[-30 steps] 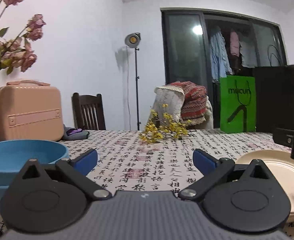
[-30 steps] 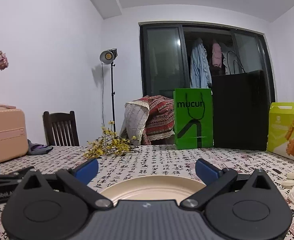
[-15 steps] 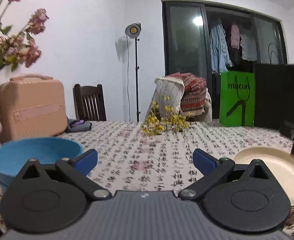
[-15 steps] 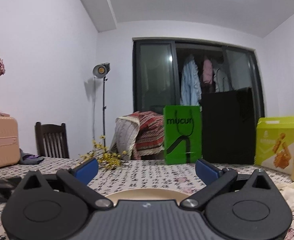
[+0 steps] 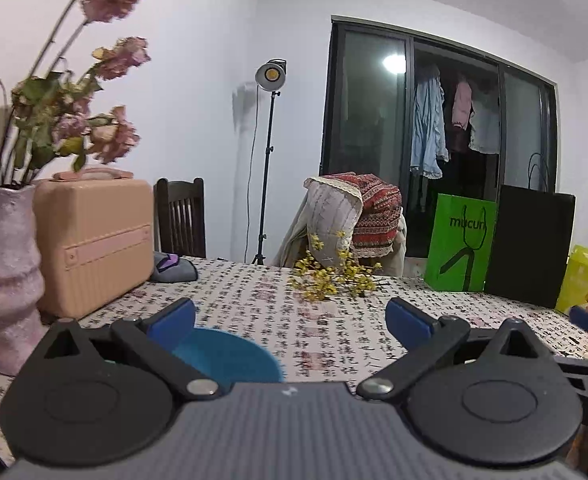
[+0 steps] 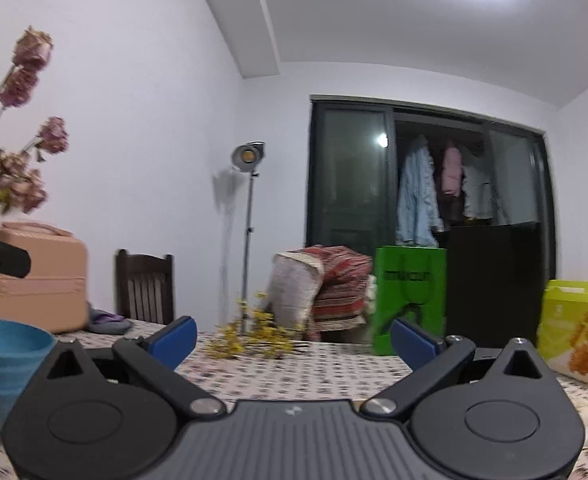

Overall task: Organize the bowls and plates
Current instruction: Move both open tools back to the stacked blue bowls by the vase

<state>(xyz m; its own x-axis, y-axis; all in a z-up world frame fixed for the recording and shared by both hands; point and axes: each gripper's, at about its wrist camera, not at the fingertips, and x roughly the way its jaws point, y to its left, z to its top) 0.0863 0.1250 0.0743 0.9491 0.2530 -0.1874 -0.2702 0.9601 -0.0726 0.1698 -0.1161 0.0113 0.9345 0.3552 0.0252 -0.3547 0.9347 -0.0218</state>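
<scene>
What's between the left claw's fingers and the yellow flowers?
Left wrist view: just bare patterned tablecloth between the claw and flowers; the blue bowl sits nearer, below the fingers.

Blue bowl (image 5: 229,354), calligraphy-print tablecloth (image 5: 253,292)

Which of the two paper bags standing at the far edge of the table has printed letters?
The green paper bag; it reads "mucun". The black bag beside it on the right is plain.

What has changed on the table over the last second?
The left gripper swung left over the blue bowl. The right gripper lifted, so the cream plate dropped out of its view. Both grippers stay open and empty; the bowl hasn't been grasped.
</scene>
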